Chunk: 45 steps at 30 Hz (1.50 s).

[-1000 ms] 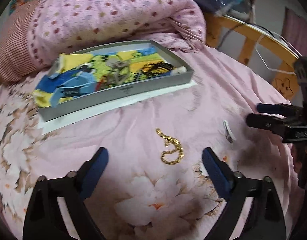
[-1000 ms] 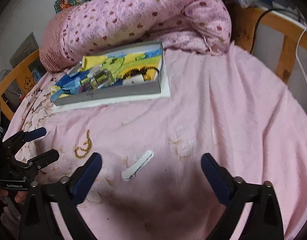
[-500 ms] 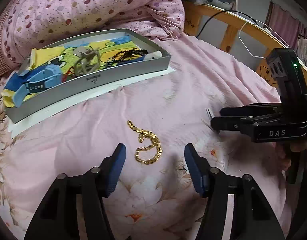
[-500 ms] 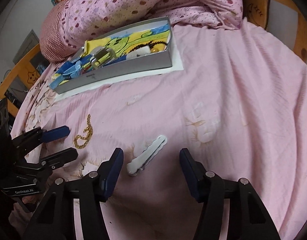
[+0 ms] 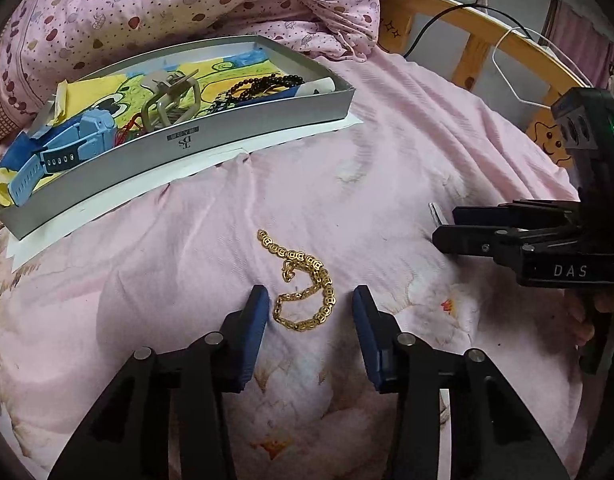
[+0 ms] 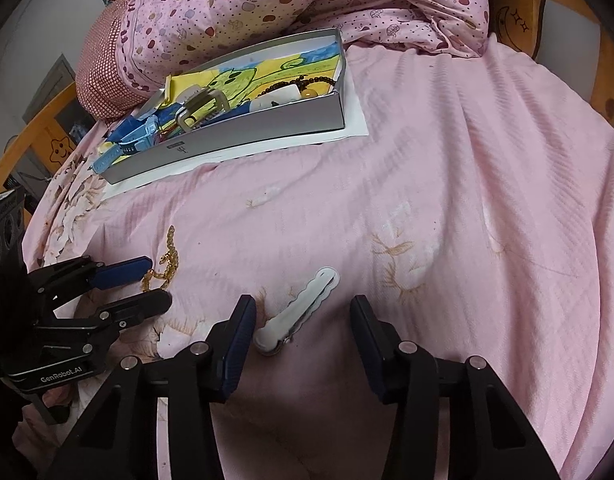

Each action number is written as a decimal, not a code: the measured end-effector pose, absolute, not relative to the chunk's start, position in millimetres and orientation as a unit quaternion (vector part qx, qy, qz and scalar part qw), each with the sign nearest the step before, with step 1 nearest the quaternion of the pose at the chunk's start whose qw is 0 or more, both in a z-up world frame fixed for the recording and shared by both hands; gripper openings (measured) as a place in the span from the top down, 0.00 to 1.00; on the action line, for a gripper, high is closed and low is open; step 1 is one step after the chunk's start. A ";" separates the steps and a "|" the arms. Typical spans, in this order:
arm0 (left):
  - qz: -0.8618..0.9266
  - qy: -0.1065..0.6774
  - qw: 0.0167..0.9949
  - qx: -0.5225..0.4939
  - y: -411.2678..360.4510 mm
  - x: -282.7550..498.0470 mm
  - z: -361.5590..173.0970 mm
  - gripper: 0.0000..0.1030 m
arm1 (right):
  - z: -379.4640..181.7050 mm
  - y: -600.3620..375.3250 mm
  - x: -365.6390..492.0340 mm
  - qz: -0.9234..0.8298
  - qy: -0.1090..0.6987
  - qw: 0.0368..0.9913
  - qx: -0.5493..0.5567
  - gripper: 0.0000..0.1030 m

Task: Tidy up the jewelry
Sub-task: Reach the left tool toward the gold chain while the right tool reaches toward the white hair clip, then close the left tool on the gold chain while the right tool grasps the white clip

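A gold chain bracelet [image 5: 303, 284] lies coiled on the pink bedsheet; it also shows in the right wrist view [image 6: 165, 262]. My left gripper [image 5: 311, 308] is open, its blue pads on either side of the chain's near end. A white hair clip [image 6: 297, 310] lies on the sheet. My right gripper [image 6: 303, 320] is open, its fingers either side of the clip's near end. A grey box [image 5: 187, 144] at the back holds a blue watch [image 5: 63, 148], a buckle and black beads [image 5: 263, 84].
A rolled pink spotted quilt [image 5: 167, 4] lies behind the box. A wooden bed rail [image 5: 487, 36] with cables runs at the right. The box [image 6: 235, 136] rests on a white sheet of paper [image 6: 355, 116].
Both grippers have moved forward and down onto the sheet. Their jaws have narrowed, the left around the gold chain, the right around the white clip.
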<state>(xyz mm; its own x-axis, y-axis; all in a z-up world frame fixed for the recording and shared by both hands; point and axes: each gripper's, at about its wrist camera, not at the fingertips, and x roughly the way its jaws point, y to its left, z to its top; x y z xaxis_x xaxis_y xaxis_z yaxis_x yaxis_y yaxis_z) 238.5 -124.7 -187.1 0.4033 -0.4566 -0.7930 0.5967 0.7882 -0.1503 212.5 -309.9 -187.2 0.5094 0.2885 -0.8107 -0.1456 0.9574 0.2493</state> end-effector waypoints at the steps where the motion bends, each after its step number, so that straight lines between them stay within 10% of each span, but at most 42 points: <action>1: -0.314 0.445 0.835 0.081 -125.3 238.1 -187.2 0.63 | -187.3 -309.6 212.4 0.125 0.479 0.866 0.073 0.54; 15: -0.291 0.446 0.842 0.084 -124.1 241.5 -188.5 0.79 | -190.5 -299.0 211.7 0.112 0.480 0.869 0.031 0.55; 23: -0.278 0.452 0.844 0.075 -120.2 241.6 -186.0 0.86 | -191.4 -296.4 209.4 0.097 0.478 0.873 0.028 0.84; 45: -0.250 0.472 0.844 0.046 -106.1 206.7 -153.2 0.86 | -172.3 -293.5 190.7 0.123 0.494 0.856 0.087 0.86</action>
